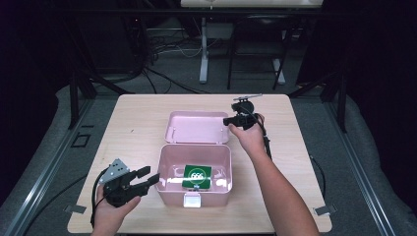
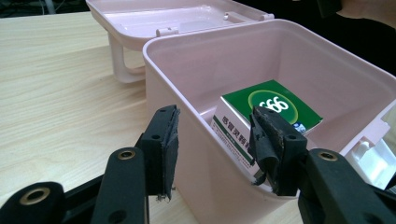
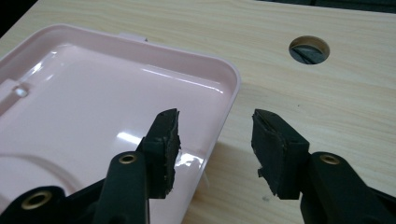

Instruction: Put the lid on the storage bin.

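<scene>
A pink box stands open mid-table, its lid laid back flat behind it. A green packet with white print lies inside. My left gripper is at the box's left side, open. In the left gripper view its jaws straddle the near wall of the box, one pad outside and one inside beside the green packet. My right gripper is at the lid's right edge, open. In the right gripper view its jaws stand on either side of the rim of the lid.
The wooden table has bare room left and right of the box. A round hole is cut in the tabletop beyond the lid. A white latch sits on the box's front. Another table's legs stand behind.
</scene>
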A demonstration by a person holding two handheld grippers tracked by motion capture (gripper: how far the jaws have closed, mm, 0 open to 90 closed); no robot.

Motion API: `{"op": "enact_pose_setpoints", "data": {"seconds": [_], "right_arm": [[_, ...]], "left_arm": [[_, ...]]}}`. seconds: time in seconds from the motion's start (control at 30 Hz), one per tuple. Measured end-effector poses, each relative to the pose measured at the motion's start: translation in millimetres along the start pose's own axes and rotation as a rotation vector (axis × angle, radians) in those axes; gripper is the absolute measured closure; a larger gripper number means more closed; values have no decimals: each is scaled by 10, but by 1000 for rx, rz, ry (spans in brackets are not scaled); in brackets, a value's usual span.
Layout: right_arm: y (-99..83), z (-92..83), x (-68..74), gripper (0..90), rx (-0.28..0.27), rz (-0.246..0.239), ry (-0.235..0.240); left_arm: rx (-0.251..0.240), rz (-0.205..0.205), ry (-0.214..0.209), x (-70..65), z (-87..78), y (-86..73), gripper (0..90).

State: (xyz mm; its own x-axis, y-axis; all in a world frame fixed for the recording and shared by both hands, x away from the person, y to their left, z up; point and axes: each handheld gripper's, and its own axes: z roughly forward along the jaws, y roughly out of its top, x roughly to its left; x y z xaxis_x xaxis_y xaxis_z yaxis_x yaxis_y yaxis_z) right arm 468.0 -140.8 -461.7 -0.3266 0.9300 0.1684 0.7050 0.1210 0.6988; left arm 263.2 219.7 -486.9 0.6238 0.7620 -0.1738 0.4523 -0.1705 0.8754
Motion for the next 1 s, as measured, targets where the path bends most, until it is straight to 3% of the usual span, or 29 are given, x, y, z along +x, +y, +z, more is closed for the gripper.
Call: {"op": "enact_pose_setpoints", "data": {"seconds": [0.13, 0.33, 0.47, 0.77, 1.0], "right_arm": [[20, 36, 30, 502, 5, -16, 4], [20, 116, 50, 540, 14, 15, -31], [12, 154, 48, 590, 27, 35, -61], [6, 216, 0, 657, 56, 96, -42], [0, 252, -16, 715, 69, 110, -47]], "left_arm": [[-7, -4, 3, -4, 10, 0, 518], [-1, 4, 1, -9, 24, 5, 500], [-1, -23, 10, 0, 44, -1, 492], [10, 4, 5, -39, 77, -14, 483], [16, 7, 15, -64, 109, -24, 530]]}}
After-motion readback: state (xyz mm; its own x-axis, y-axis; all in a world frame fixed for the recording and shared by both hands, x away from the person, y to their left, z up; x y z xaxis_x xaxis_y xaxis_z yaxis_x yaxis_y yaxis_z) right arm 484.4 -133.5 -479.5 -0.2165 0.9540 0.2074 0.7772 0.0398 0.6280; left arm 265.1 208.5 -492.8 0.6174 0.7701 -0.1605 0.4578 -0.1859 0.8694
